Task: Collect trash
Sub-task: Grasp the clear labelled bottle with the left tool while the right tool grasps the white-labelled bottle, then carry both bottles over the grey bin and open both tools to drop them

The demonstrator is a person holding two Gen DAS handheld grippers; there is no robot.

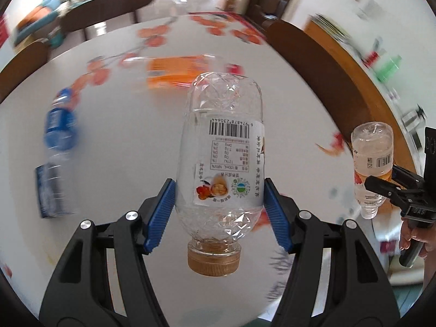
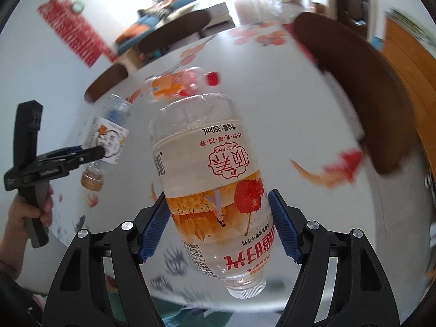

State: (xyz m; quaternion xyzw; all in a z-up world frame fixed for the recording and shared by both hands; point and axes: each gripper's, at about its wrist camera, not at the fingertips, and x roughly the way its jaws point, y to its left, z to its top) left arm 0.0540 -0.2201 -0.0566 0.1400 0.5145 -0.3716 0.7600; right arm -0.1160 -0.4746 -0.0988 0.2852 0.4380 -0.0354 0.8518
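My left gripper (image 1: 219,185) is shut on a clear faceted bottle (image 1: 220,141) with a gold cap that points back at the camera. The bottle hangs in the air above the white table (image 1: 122,109). In the right wrist view my right gripper (image 2: 218,199) is shut on a bottle with an orange and white label (image 2: 207,158), its white cap toward the camera. Each view shows the other hand. The right gripper (image 1: 381,182) holds its bottle (image 1: 372,147) at the right edge. The left gripper (image 2: 95,152) holds the gold-capped bottle (image 2: 109,133) at the left.
A blue-labelled bottle (image 1: 60,125) lies on the table at the left, over a dark blue box (image 1: 45,190). An orange-labelled bottle with a red cap (image 1: 177,70) (image 2: 179,81) lies farther back. Dark chair backs (image 1: 327,68) (image 2: 368,95) ring the table.
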